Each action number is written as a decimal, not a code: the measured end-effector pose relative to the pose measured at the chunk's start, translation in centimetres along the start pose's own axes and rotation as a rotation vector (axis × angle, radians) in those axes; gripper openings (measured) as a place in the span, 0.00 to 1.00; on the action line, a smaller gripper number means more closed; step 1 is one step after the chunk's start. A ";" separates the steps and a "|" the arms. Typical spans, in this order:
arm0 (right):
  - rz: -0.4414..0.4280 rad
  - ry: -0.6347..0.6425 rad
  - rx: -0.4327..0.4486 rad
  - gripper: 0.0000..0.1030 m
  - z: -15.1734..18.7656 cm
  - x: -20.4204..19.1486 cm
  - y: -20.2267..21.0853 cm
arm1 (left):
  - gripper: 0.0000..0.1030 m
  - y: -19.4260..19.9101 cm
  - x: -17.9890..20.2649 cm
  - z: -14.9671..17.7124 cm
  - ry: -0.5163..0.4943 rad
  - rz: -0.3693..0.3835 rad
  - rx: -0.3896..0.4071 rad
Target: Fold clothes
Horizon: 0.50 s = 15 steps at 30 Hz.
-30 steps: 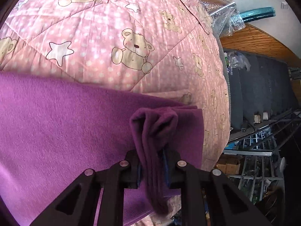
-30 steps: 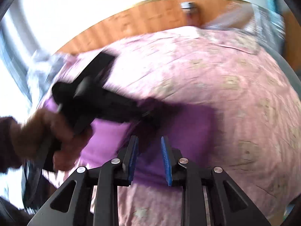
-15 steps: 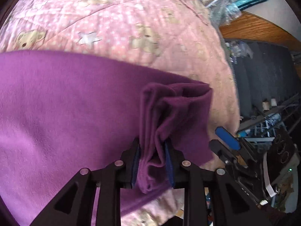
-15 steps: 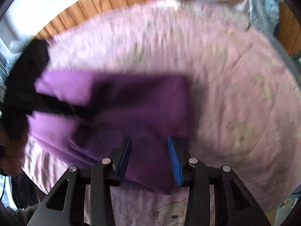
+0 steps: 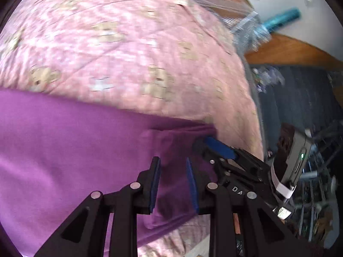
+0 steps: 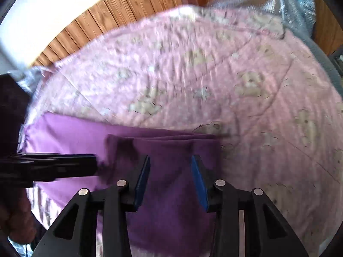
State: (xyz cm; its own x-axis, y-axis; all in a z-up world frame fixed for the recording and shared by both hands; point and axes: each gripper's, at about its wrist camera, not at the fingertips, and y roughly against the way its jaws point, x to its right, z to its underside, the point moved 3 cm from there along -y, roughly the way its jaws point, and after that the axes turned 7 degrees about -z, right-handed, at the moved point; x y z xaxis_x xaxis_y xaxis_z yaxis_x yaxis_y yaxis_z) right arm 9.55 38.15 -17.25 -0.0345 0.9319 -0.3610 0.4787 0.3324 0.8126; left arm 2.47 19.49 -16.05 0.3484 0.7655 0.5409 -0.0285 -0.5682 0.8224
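Note:
A purple fleece garment lies spread on a pink teddy-bear quilt, with its right end doubled over into a darker folded layer. My left gripper hovers open just over that folded end, and the cloth lies flat between its blue pads. My right gripper is open too, low over the same folded corner. The right gripper's blue pad shows at the fold's edge in the left wrist view. The left gripper reaches in from the left in the right wrist view.
The quilt covers a bed whose dark grey side drops off to the right. Bubble wrap and a teal object lie at the far end. A wood-panelled wall stands behind. A person's hand holds the left gripper.
My left gripper was shut on a bunched fold of the purple cloth; it has opened and the fold now lies flat. My right gripper has come in closer over the folded corner.

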 end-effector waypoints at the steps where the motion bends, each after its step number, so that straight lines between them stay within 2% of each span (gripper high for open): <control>1: -0.005 -0.005 -0.001 0.40 1.4 -0.1 0.7 | 0.26 -0.5 0.5 0.2 -0.026 0.004 -0.018; 4: 0.000 -0.052 -0.077 0.42 5.1 1.0 -0.3 | 0.26 -3.0 -0.1 0.6 -0.049 -0.046 -0.069; 5: 0.004 -0.043 -0.070 0.43 5.2 0.9 -0.3 | 0.25 -4.0 -0.7 0.6 -0.045 -0.073 -0.082; 6: 0.008 -0.035 -0.063 0.46 5.3 0.8 -0.3 | 0.21 -4.2 -1.4 0.7 -0.024 -0.053 -0.068; 8: 0.018 -0.032 -0.038 0.46 5.3 0.8 0.1 | 0.21 -3.9 -1.9 0.6 0.020 -0.026 -0.075; 9: 0.028 -0.052 -0.009 0.50 5.0 1.0 0.8 | 0.22 -3.5 -1.6 0.5 0.014 -0.041 -0.076; 10: 0.038 -0.073 0.020 0.57 4.8 1.2 1.5 | 0.24 -3.0 -1.0 0.4 -0.005 -0.067 -0.075; 11: 0.041 -0.099 0.027 0.60 4.9 1.6 1.6 | 0.27 -2.5 -0.5 0.3 -0.024 -0.092 -0.074; 12: 0.035 -0.130 0.008 0.61 5.5 2.0 1.2 | 0.37 -1.9 0.1 0.1 -0.046 -0.116 -0.069; 13: 0.028 -0.162 -0.010 0.59 6.1 2.4 0.7 | 0.47 -1.6 0.7 0.0 -0.060 -0.129 -0.070; 14: 0.022 -0.194 -0.029 0.52 6.7 2.8 0.3 | 0.52 -1.4 1.3 -0.1 -0.070 -0.138 -0.075; 15: 0.024 -0.202 -0.029 0.35 7.1 2.7 0.2 | 0.60 -1.6 2.0 -0.2 -0.075 -0.144 -0.091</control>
State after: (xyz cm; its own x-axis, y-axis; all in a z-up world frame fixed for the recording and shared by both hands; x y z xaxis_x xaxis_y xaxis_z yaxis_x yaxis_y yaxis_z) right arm 15.82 39.74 -21.36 0.1548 0.8925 -0.4237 0.4516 0.3175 0.8338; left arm 2.99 21.95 -16.24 0.4241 0.8103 0.4044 -0.0568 -0.4219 0.9048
